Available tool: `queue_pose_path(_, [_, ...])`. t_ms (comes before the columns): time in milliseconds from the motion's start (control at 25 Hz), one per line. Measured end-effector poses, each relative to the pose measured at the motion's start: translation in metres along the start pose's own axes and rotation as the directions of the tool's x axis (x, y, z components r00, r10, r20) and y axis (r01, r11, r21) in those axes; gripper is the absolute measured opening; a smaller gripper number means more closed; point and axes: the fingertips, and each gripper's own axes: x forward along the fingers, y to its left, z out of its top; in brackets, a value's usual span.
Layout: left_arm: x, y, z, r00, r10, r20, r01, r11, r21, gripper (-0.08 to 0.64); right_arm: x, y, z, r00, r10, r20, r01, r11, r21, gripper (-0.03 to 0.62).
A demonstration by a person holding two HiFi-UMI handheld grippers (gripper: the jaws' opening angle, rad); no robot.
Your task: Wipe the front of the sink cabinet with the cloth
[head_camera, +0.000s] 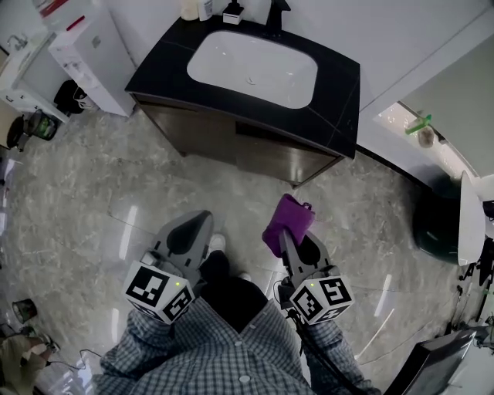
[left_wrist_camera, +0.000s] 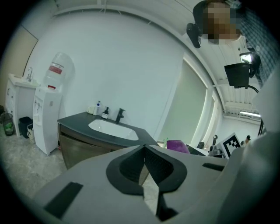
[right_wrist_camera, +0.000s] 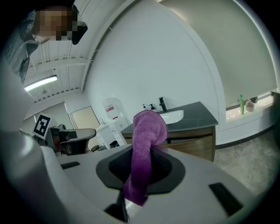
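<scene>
Right tongs: clamped on the purple cloth, whose free end juts ahead for wiping.
Left tongs: closed, empty, held aside.
Cabinet front: apart from the cloth, apparently unwiped.

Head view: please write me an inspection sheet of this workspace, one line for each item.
Surface: sink cabinet front bare, nothing touching it.
Job's things: purple cloth hangs short of the cabinet.
Clutter: bottles at the back edge of the countertop.
Claws: left claw shut, empty; right claw shut on the cloth.
Cables: black cable below the right claw.
Surroundings: water dispenser beside the cabinet; glossy stone floor.
</scene>
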Motion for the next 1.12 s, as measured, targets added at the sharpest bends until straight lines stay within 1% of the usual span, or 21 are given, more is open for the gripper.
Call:
queue_pose_path(200, [0.017,0.050,-0.001,1.000,0.001,-0.031,-0.001,1.000,-0.010,0.011,0.070,0.011,-0.007,0.999,0.024,-0.049,-0.024,1.000,-0.008,0.077])
queue_pose_path(280, [0.028,0.067,-0.002,0.998,-0.009,-0.054,0.009,1.000,0.007,0.011,0.101,0.013,-0.008,0.997,0.038,-0.068,-0.039,0.999,-0.018,0.077])
queue_pose_path(400, [0.043,0.087,-0.011,0.996,-0.016,-0.087,0.020,0.999,0.045,0.011,0.139,0.013,-0.016,0.993,0.052,-0.104,-0.061,0.995,-0.084,0.077])
queue_pose_path(480, [0.051,0.097,-0.018,0.995,-0.015,-0.100,0.020,0.998,0.055,0.011,0.160,0.014,-0.021,0.991,0.059,-0.120,-0.071,0.992,-0.106,0.077])
queue_pose_path(640, [0.070,0.116,-0.023,0.995,-0.009,-0.096,0.012,0.999,0.039,0.011,0.202,0.019,-0.029,0.984,0.102,-0.144,-0.118,0.988,-0.102,0.077])
queue_pose_path(840, [0.089,0.125,-0.034,0.997,0.001,-0.074,0.000,1.000,0.007,0.011,0.244,0.022,-0.048,0.965,0.182,-0.190,-0.202,0.975,-0.089,0.077])
queue_pose_path(1000, [0.098,0.139,-0.056,0.997,0.025,-0.079,-0.027,1.000,-0.017,0.011,0.282,0.017,-0.062,0.952,0.228,-0.202,-0.252,0.963,-0.099,0.077])
queue_pose_path(1120, [0.103,0.149,-0.072,0.995,0.052,-0.085,-0.056,0.997,-0.050,0.011,0.305,0.012,-0.077,0.943,0.255,-0.215,-0.280,0.955,-0.099,0.077])
